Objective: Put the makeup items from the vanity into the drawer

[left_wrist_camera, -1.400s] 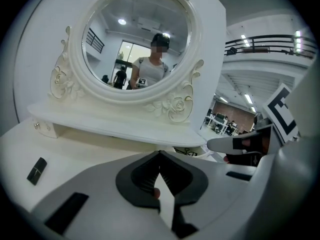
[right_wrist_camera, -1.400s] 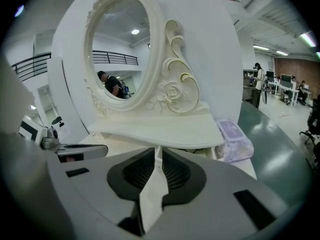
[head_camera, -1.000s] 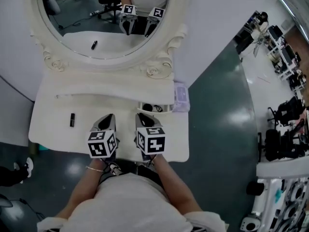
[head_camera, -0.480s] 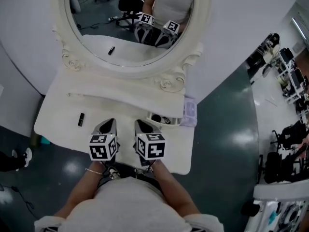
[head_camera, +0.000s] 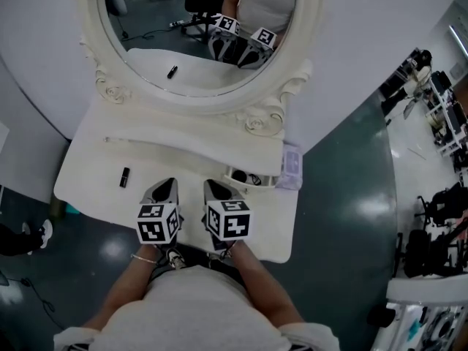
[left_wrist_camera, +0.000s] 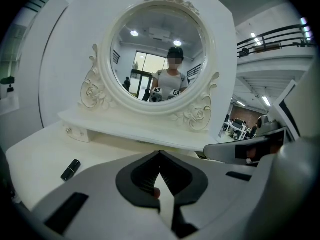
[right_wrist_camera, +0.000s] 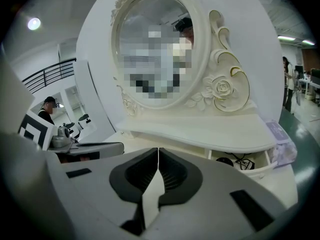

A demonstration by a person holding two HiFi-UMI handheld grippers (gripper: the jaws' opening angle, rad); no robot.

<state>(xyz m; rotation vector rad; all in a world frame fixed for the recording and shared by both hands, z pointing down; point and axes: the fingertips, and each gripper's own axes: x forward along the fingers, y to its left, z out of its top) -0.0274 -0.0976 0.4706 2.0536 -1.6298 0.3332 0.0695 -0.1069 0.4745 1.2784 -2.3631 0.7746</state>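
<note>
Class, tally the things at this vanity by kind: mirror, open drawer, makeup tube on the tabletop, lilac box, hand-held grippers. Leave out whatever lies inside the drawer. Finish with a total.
mirror: 1
open drawer: 1
black makeup tube: 1
lilac box: 1
grippers: 2, the left gripper and the right gripper
Total: 6

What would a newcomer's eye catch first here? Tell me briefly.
The ornate oval mirror dominates the back of the white vanity. Near its front edge the left gripper and right gripper sit side by side, both shut. A small black tube lies alone on the tabletop's left.
</note>
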